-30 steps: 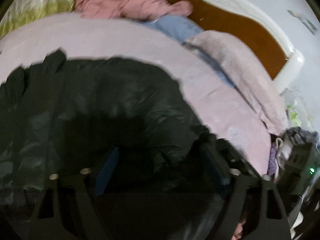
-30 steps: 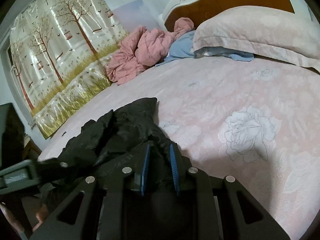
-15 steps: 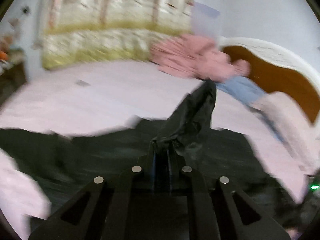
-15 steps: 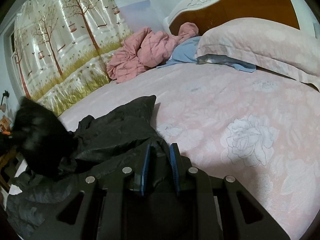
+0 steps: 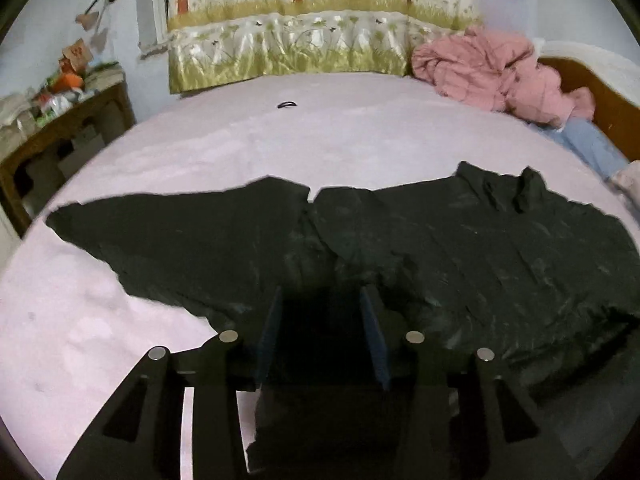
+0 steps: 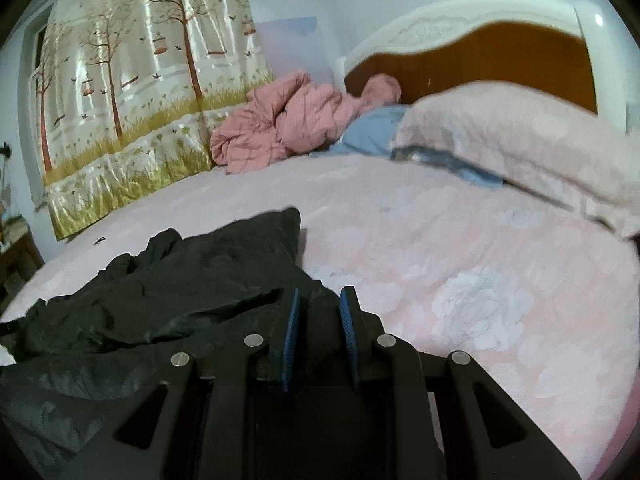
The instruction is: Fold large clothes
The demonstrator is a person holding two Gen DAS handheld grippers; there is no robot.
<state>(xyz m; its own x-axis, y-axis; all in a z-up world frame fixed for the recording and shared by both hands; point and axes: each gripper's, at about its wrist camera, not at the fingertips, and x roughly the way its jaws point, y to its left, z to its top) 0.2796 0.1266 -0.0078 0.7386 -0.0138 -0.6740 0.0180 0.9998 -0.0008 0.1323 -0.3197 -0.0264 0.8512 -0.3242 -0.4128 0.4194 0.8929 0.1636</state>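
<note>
Half a second ago the left hand-held gripper (image 5: 322, 316) was pinching a raised peak of the black jacket (image 5: 440, 248); now its fingers stand apart with nothing between them, and the jacket lies spread wide and mostly flat across the pink bed (image 5: 340, 136), one sleeve reaching far to the left. The right hand-held gripper (image 6: 320, 320) sits low at the jacket's (image 6: 180, 280) other end with its blue pads (image 6: 291, 332) a narrow gap apart; dark cloth lies around them, but I cannot tell whether any is clamped. By my reading the spreading-out step is about finished, and the next move calls for taking hold of a sleeve or side edge and carrying it over the middle. Beyond the jacket, a pink quilt (image 5: 496, 76) is bunched near the headboard (image 6: 500, 60), beside a pillow (image 6: 520, 140). No containers show, only a cluttered wooden side table (image 5: 60, 128) at left.
</note>
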